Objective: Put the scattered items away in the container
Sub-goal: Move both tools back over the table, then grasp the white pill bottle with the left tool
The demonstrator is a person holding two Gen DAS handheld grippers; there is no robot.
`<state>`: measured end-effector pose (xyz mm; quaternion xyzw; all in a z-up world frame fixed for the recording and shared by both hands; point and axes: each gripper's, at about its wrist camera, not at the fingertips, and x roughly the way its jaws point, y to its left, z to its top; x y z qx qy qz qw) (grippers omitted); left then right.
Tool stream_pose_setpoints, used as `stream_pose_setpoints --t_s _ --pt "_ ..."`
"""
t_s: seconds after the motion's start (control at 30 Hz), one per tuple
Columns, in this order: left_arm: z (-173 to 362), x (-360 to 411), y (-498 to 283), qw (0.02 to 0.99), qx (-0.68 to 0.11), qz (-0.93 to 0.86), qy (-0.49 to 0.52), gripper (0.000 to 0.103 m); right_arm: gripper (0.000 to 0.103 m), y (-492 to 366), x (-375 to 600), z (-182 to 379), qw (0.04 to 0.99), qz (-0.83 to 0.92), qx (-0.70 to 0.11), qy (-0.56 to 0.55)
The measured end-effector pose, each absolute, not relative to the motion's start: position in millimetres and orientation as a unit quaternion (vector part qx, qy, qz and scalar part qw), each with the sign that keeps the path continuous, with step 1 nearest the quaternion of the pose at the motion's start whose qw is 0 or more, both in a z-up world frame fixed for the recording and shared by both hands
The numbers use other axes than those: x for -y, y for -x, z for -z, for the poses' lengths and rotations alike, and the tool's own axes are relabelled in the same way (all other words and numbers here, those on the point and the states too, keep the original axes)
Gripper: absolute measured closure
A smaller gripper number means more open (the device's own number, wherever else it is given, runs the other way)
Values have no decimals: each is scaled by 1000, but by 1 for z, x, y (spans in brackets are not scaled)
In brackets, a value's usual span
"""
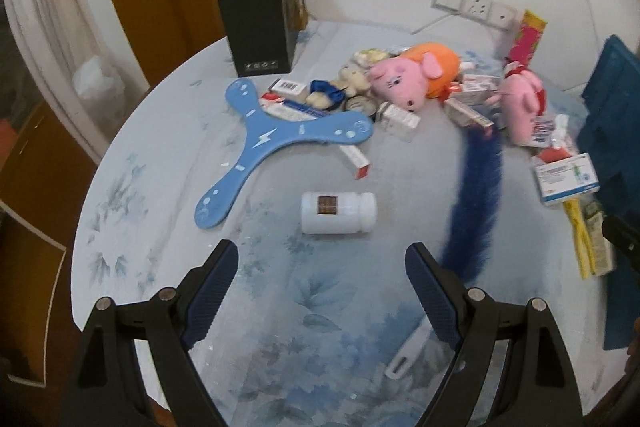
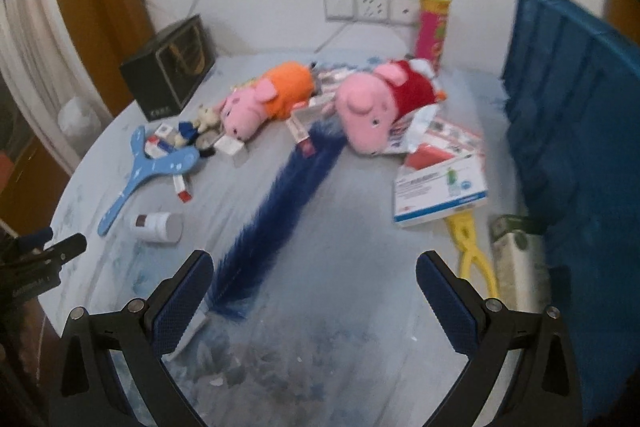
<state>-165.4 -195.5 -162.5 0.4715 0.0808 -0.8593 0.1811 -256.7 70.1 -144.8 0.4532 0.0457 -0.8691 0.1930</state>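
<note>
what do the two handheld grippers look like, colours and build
The left gripper and right gripper look identical: black angular plastic arms with round silver pivot pins, ending in jaws lined with dark blue, finely textured pads. No cables, markings or sleeves show.

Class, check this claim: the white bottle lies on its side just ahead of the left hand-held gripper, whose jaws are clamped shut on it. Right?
One error: the left hand-held gripper is open and holds nothing. The white bottle does lie on its side just ahead of it, untouched, as the left wrist view shows.
</note>
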Motion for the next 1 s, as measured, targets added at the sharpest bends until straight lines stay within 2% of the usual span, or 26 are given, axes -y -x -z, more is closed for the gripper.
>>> stream_pose_setpoints --t_s 0.43,0.63,0.83,0.9,1.0 --pt "235 214 201 177 -109 825 -525 18 0 309 2 192 261 834 -77 -481" --pt "273 233 211 224 -118 805 -536 35 0 339 30 215 299 816 -100 -485" --pt "292 269 236 272 -119 794 -530 36 0 360 53 237 321 799 -116 -496" --pt "287 279 254 281 -107 801 -518 36 2 367 61 242 327 794 -119 -498" --pt "271 289 282 283 -98 809 -506 36 13 377 70 246 330 792 -122 -500"
